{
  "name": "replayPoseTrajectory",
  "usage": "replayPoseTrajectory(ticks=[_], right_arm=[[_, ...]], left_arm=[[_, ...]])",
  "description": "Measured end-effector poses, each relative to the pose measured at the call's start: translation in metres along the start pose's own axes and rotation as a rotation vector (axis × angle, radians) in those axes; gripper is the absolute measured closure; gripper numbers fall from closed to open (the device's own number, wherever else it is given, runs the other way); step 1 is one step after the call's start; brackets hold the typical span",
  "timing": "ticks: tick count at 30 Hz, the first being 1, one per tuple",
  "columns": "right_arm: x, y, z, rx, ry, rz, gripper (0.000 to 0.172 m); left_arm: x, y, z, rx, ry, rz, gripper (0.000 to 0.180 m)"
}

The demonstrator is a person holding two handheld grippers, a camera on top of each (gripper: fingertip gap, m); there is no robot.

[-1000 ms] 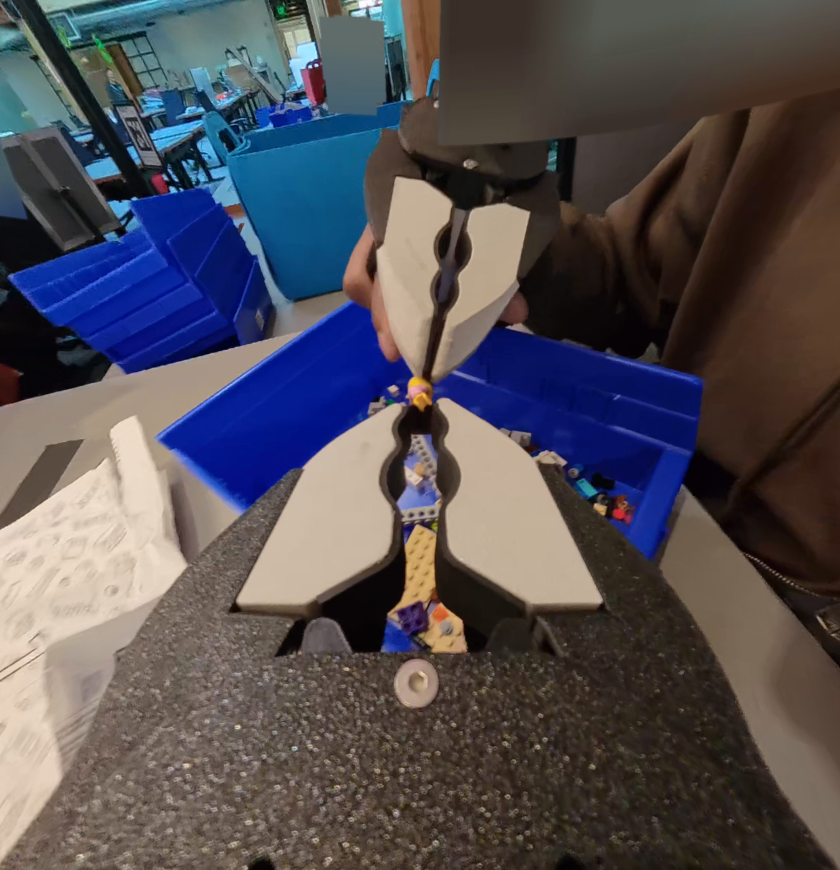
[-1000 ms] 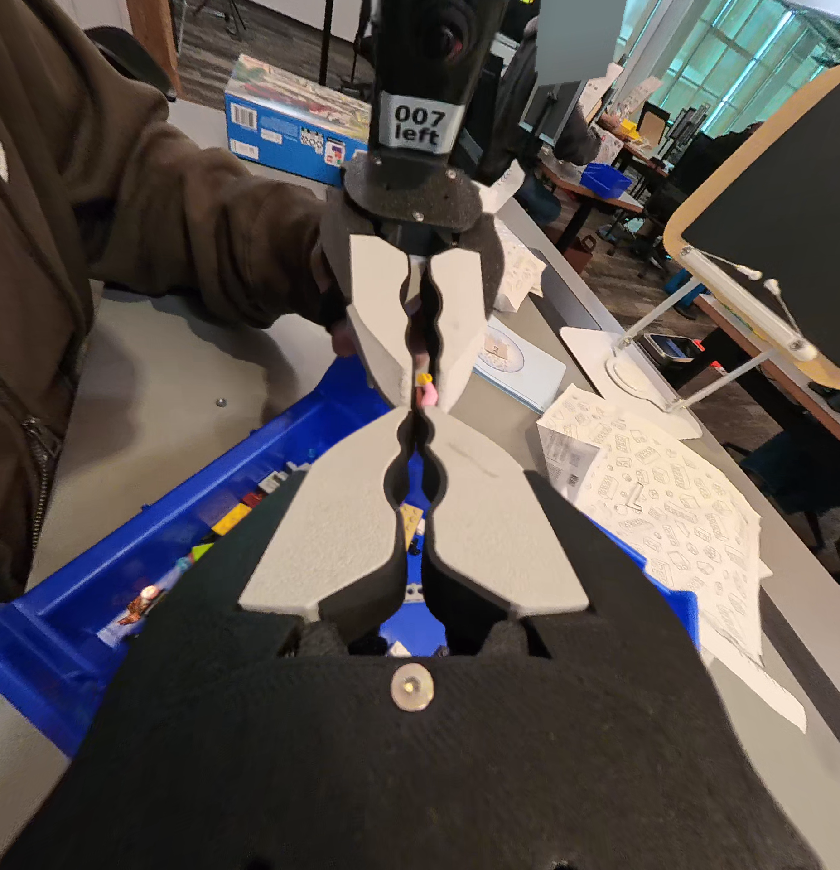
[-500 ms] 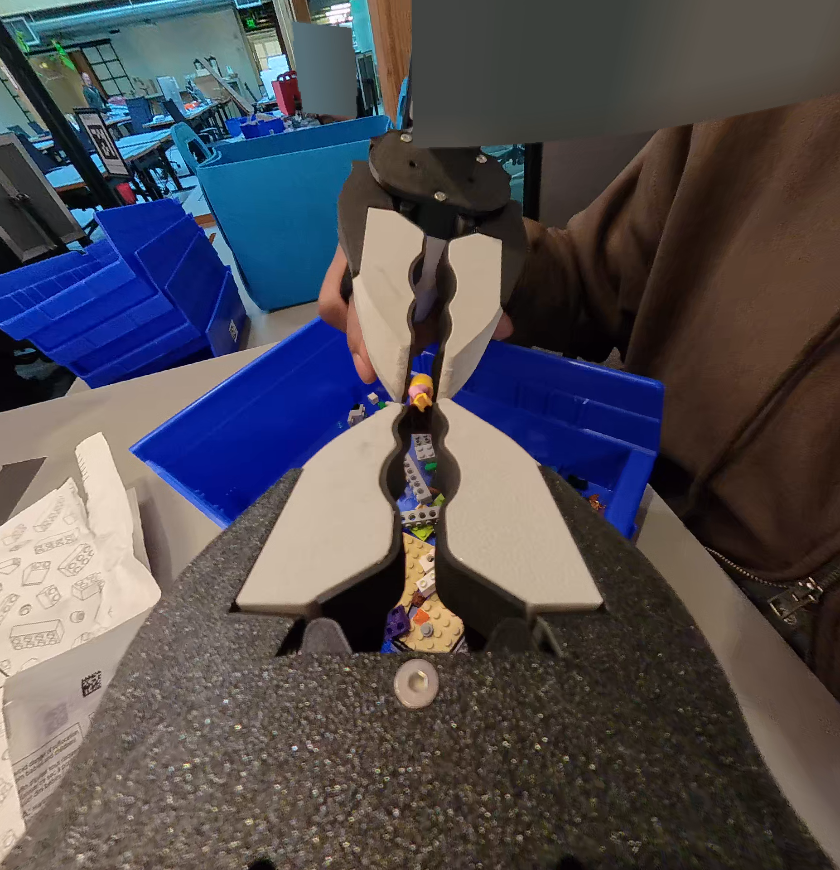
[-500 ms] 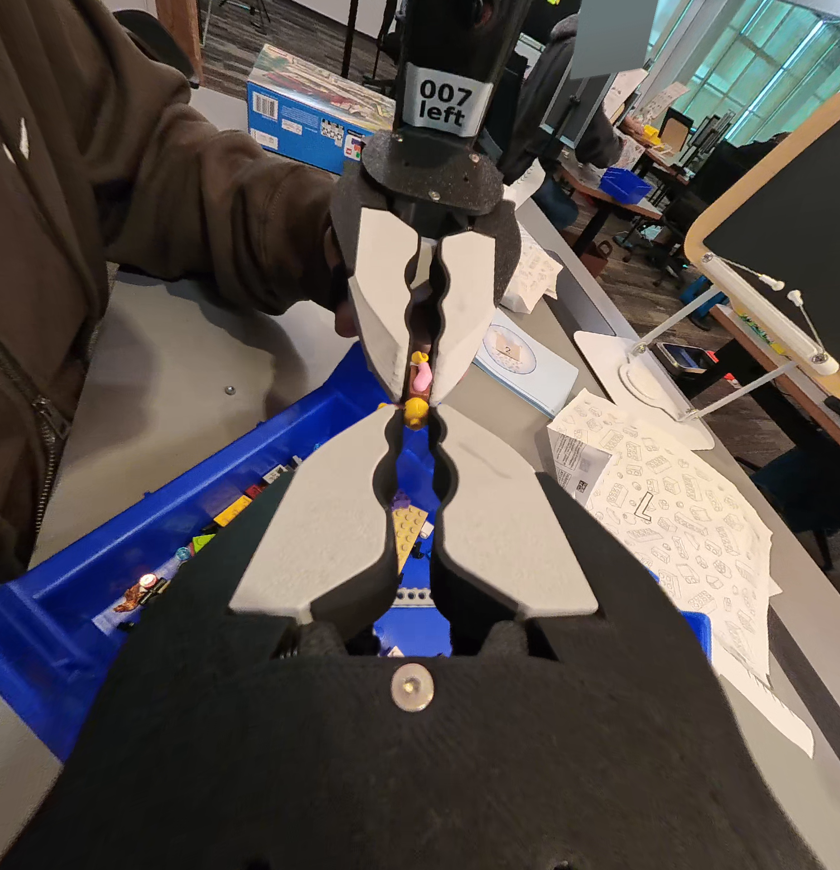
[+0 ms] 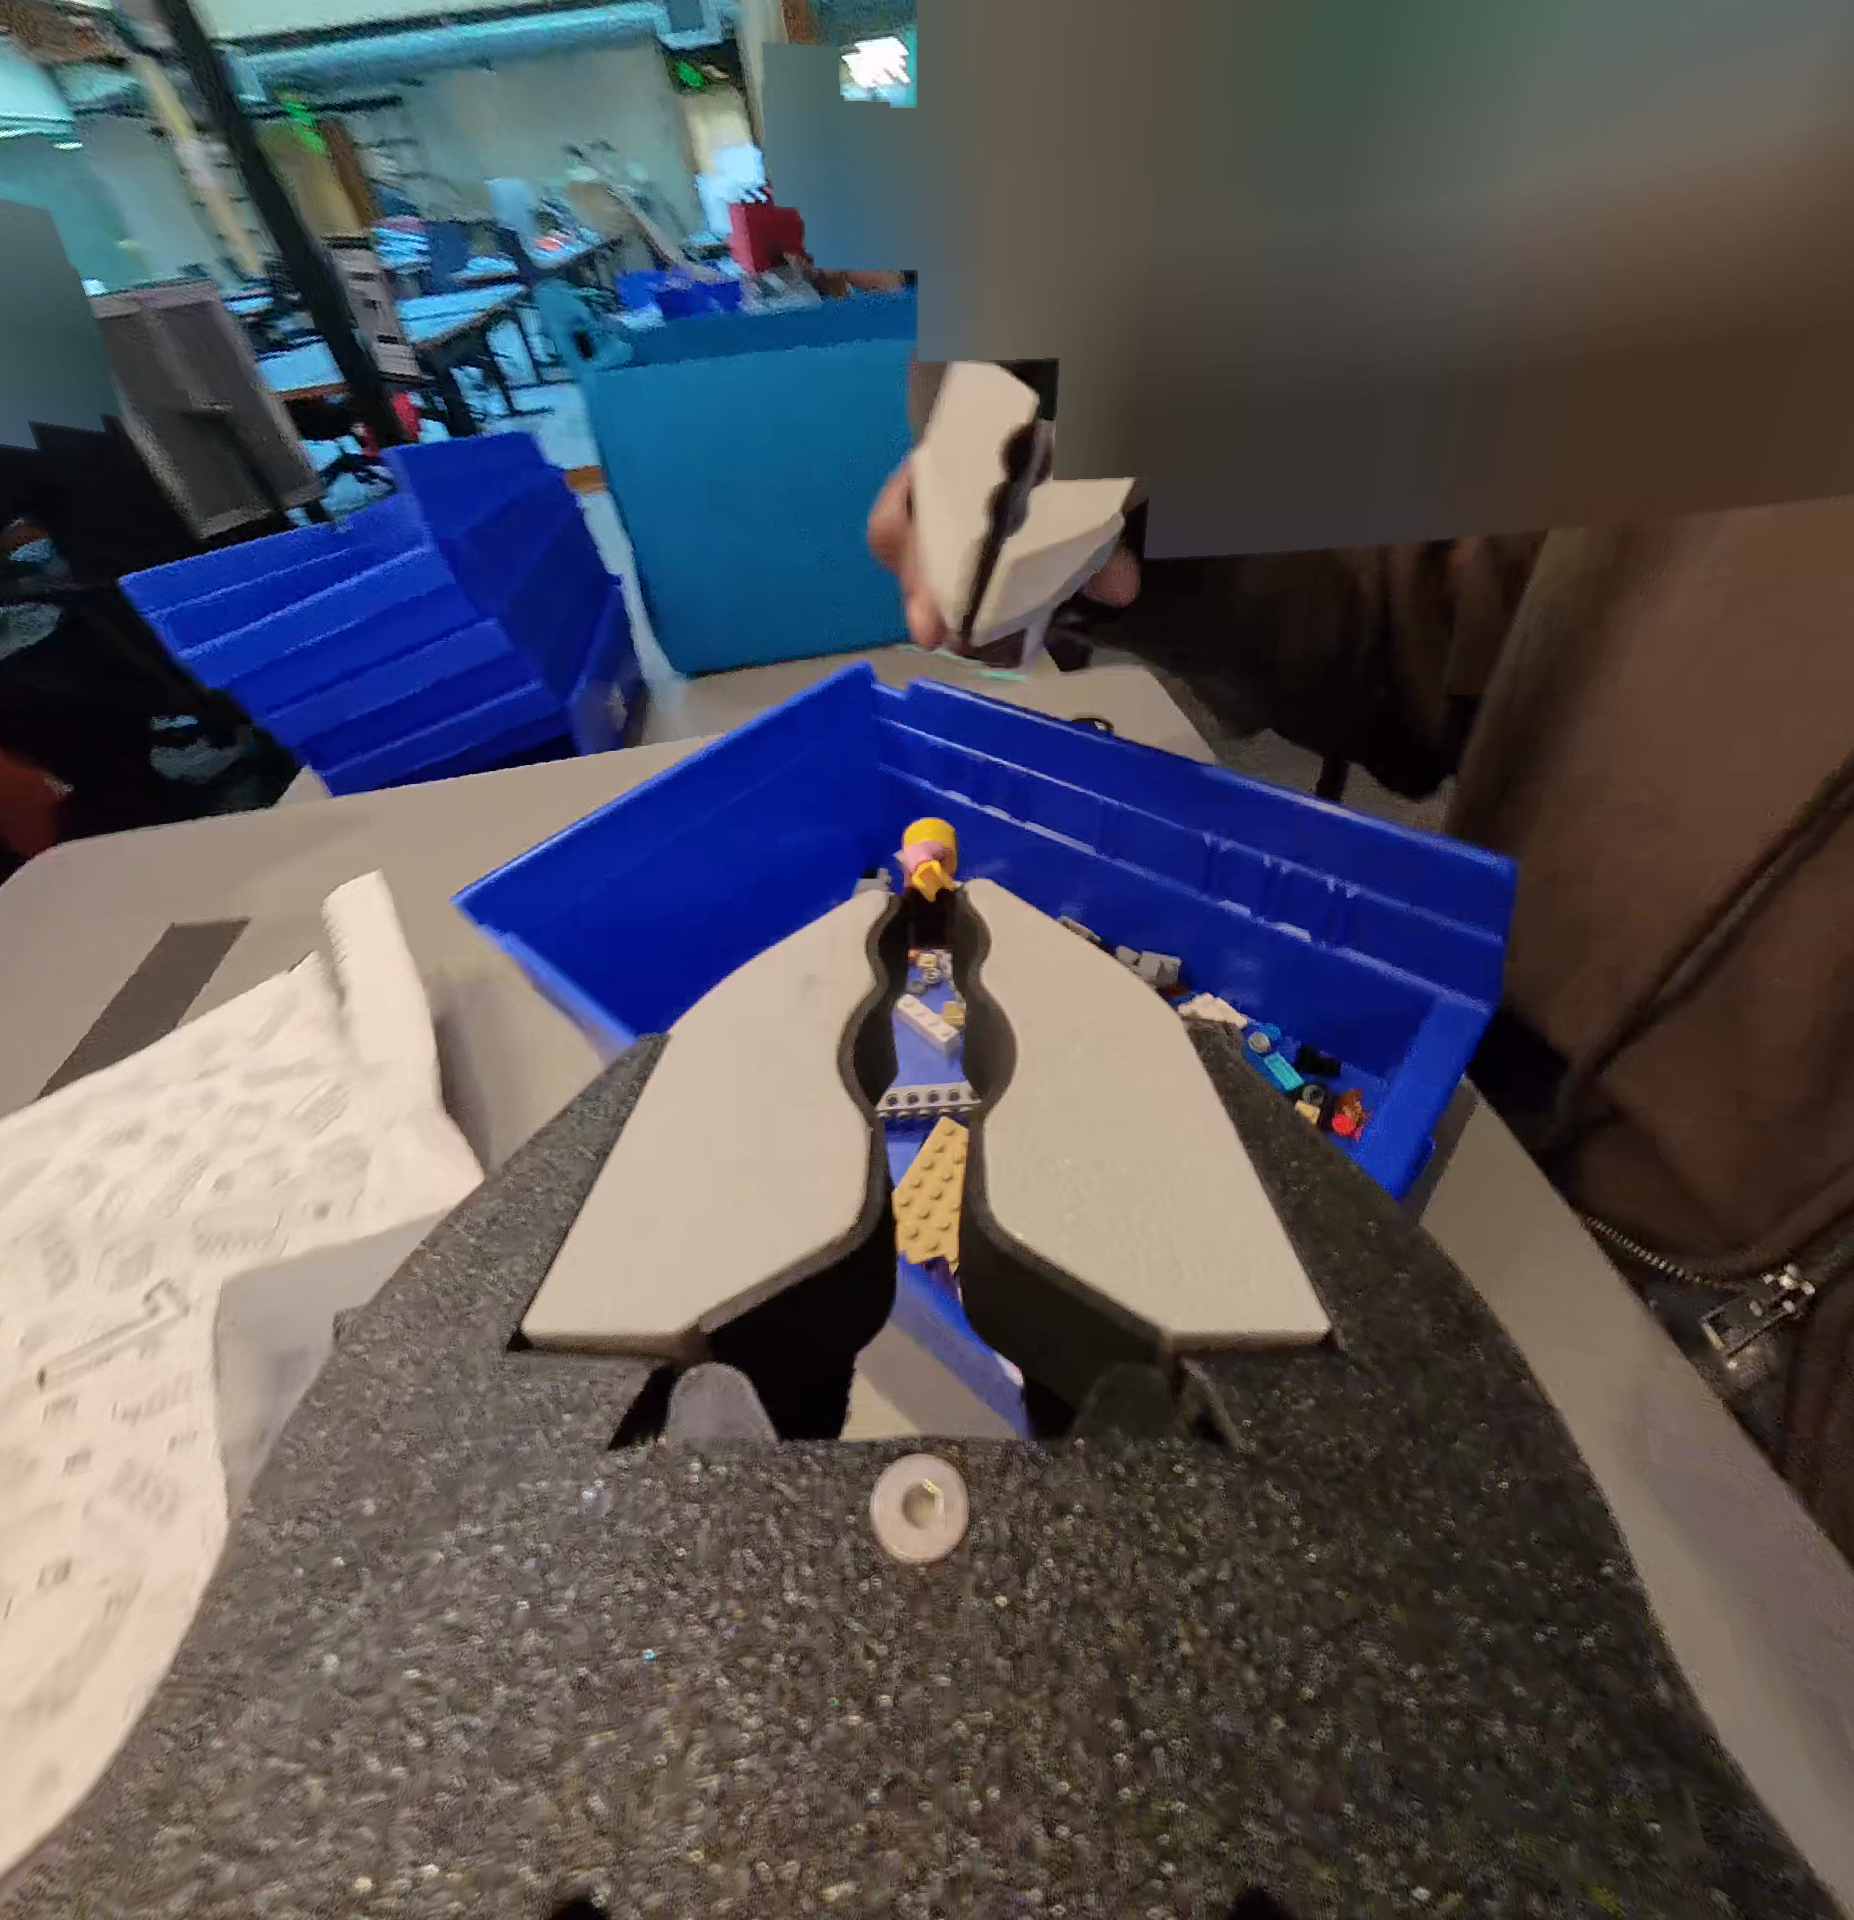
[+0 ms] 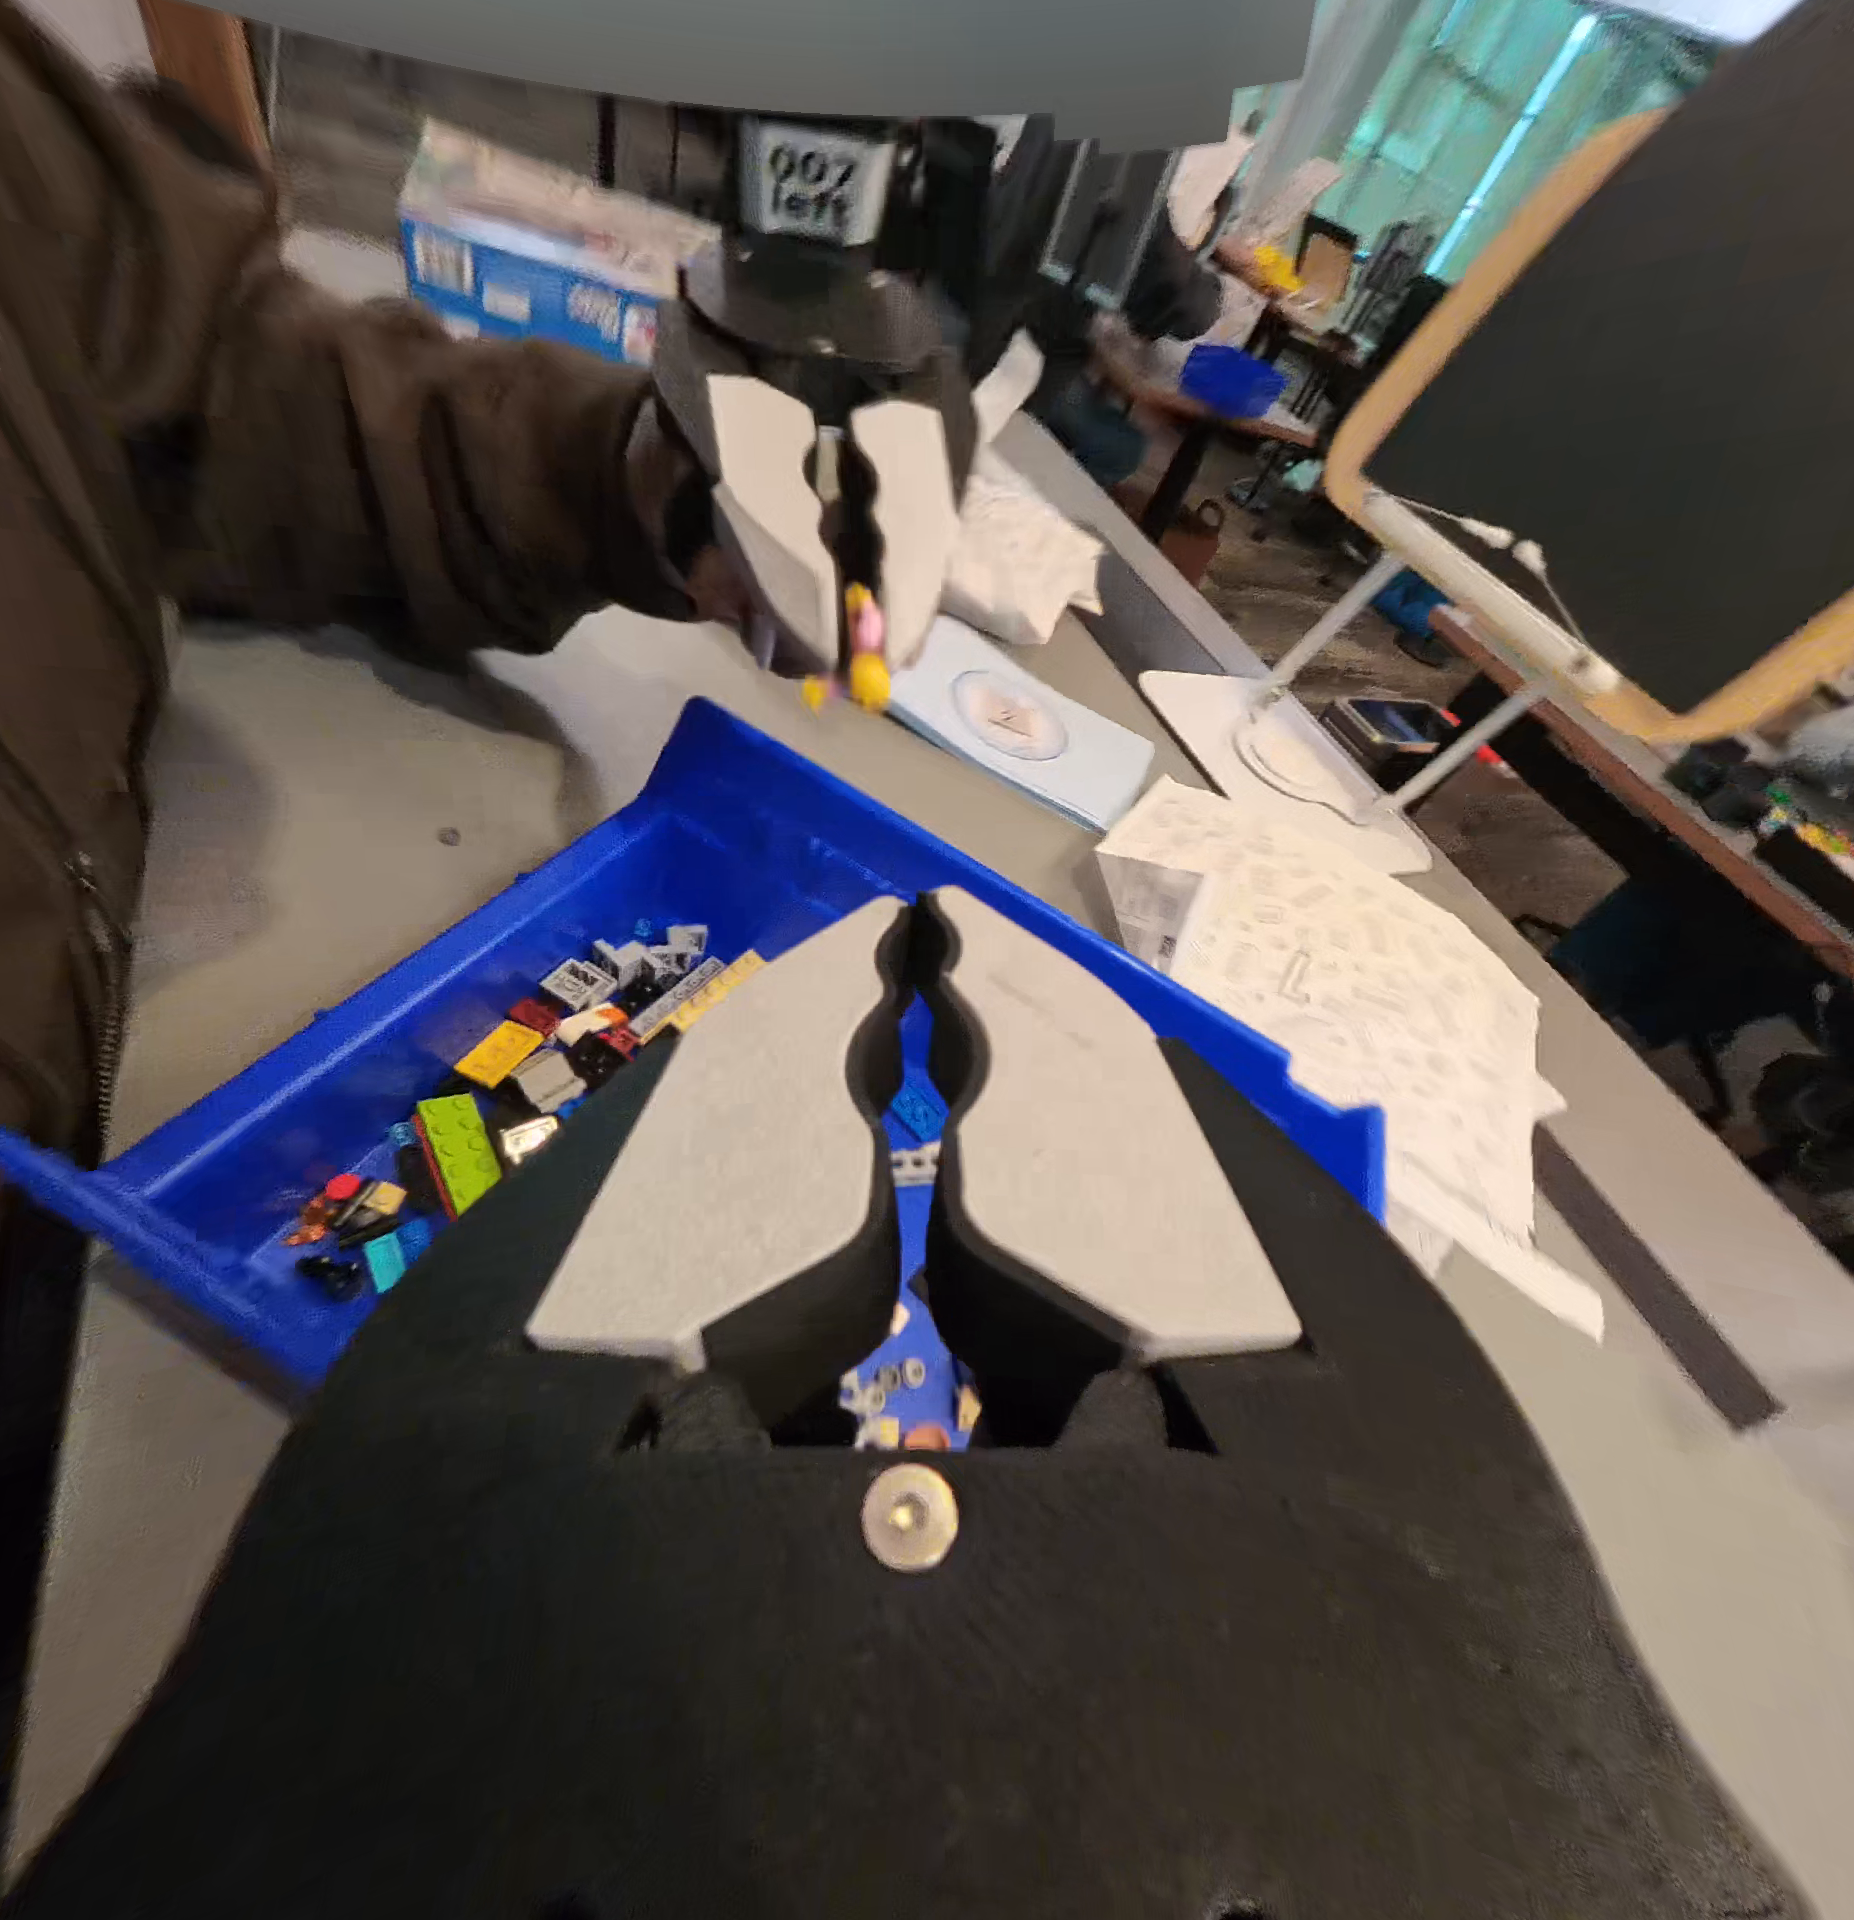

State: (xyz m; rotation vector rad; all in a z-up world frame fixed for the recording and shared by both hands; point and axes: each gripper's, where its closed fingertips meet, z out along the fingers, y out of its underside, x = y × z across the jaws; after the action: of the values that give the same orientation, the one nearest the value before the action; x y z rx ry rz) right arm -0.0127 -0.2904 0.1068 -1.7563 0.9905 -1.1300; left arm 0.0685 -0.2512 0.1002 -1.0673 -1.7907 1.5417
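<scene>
My left gripper [image 5: 928, 899] is shut on a small toy figure [image 5: 928, 850] with a yellow head and a pink body, which sticks out past the fingertips over the blue bin [image 5: 694, 821]. The right wrist view shows the same grasp: the left gripper [image 6: 848, 634] pinches the figure [image 6: 864, 652] above the table beyond the bin's [image 6: 798, 774] far corner. My right gripper [image 6: 918, 912] is shut, with nothing showing between its tips, and hovers over the bin. It also shows in the left wrist view [image 5: 964, 623], raised behind the bin.
Loose bricks [image 6: 549, 1060] lie in the bin. A printed paper sheet [image 6: 1349, 997] and a light blue booklet [image 6: 1016, 727] lie beside it. A stack of blue bins [image 5: 383, 623] and a teal box [image 5: 757, 488] stand beyond. A person's brown sleeve [image 6: 383, 468] is at the left. The tips of one gripper are about 10 centimetres away from the tips of the other.
The two grippers were tip to tip at the figure and have drawn apart. The figure stayed in the left gripper. The right gripper pulled back and up, shut.
</scene>
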Motion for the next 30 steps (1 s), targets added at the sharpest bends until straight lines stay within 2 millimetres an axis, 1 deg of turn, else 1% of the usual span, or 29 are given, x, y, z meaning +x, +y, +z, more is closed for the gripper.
replayPoseTrajectory(ticks=[1, 2, 3, 4, 5, 6, 8, 11, 14, 16, 18, 20, 24, 25, 26, 27, 28, 29, 30], right_arm=[[0.008, 0.005, -0.007, -0.012, 0.037, 0.015, 0.17], [0.013, 0.008, -0.009, -0.029, 0.079, 0.001, 0.172], [0.01, 0.007, -0.005, -0.031, 0.085, -0.016, 0.172], [0.0, 0.004, 0.003, -0.035, 0.053, -0.031, 0.171], [-0.01, 0.003, 0.014, -0.052, 0.017, -0.05, 0.16], [-0.019, 0.003, 0.024, -0.075, -0.012, -0.075, 0.153], [-0.033, 0.003, 0.039, -0.109, -0.052, -0.125, 0.156], [-0.045, 0.002, 0.049, -0.136, -0.104, -0.159, 0.16], [-0.049, 0.003, 0.051, -0.153, -0.128, -0.175, 0.161], [-0.047, 0.001, 0.052, -0.147, -0.109, -0.18, 0.161], [-0.045, -0.002, 0.05, -0.127, -0.087, -0.179, 0.16], [-0.045, 0.001, 0.048, -0.129, -0.079, -0.195, 0.16], [-0.047, 0.003, 0.042, -0.112, -0.077, -0.152, 0.159], [-0.044, 0.004, 0.038, -0.113, -0.059, -0.155, 0.156], [-0.034, 0.008, 0.029, -0.119, -0.009, -0.166, 0.161], [-0.02, 0.009, 0.015, -0.098, 0.045, -0.146, 0.161], [-0.01, 0.01, 0.004, -0.071, 0.066, -0.096, 0.161], [-0.005, 0.013, 0.001, -0.069, 0.088, -0.08, 0.161], [-0.006, 0.013, 0.004, -0.08, 0.093, -0.094, 0.161]], left_arm=[[-0.005, 0.0, -0.005, 0.006, -0.011, -0.022, 0.173], [-0.004, 0.001, -0.003, -0.01, -0.008, -0.011, 0.173], [0.001, 0.001, 0.004, -0.029, 0.007, 0.014, 0.173], [0.009, 0.002, 0.013, -0.049, 0.032, 0.039, 0.173], [0.017, 0.002, 0.022, -0.068, 0.055, 0.063, 0.173], [0.024, 0.004, 0.03, -0.092, 0.07, 0.089, 0.173], [0.033, 0.008, 0.04, -0.142, 0.076, 0.147, 0.173], [0.04, 0.011, 0.043, -0.183, 0.061, 0.217, 0.173], [0.042, 0.011, 0.04, -0.16, 0.069, 0.203, 0.173], [0.04, 0.009, 0.037, -0.127, 0.06, 0.187, 0.173], [0.04, 0.006, 0.036, -0.086, 0.069, 0.167, 0.172], [0.042, 0.007, 0.037, -0.084, 0.088, 0.159, 0.173], [0.044, 0.005, 0.038, -0.077, 0.106, 0.159, 0.173], [0.041, 0.006, 0.035, -0.087, 0.085, 0.17, 0.18], [0.028, 0.004, 0.022, -0.071, 0.034, 0.154, 0.18], [0.013, -0.004, 0.003, -0.002, -0.003, 0.096, 0.18], [0.006, -0.011, -0.008, 0.046, -0.015, 0.067, 0.18], [0.003, -0.01, -0.005, 0.026, -0.03, 0.075, 0.18], [0.009, -0.006, 0.006, -0.024, 0.004, 0.082, 0.18]])
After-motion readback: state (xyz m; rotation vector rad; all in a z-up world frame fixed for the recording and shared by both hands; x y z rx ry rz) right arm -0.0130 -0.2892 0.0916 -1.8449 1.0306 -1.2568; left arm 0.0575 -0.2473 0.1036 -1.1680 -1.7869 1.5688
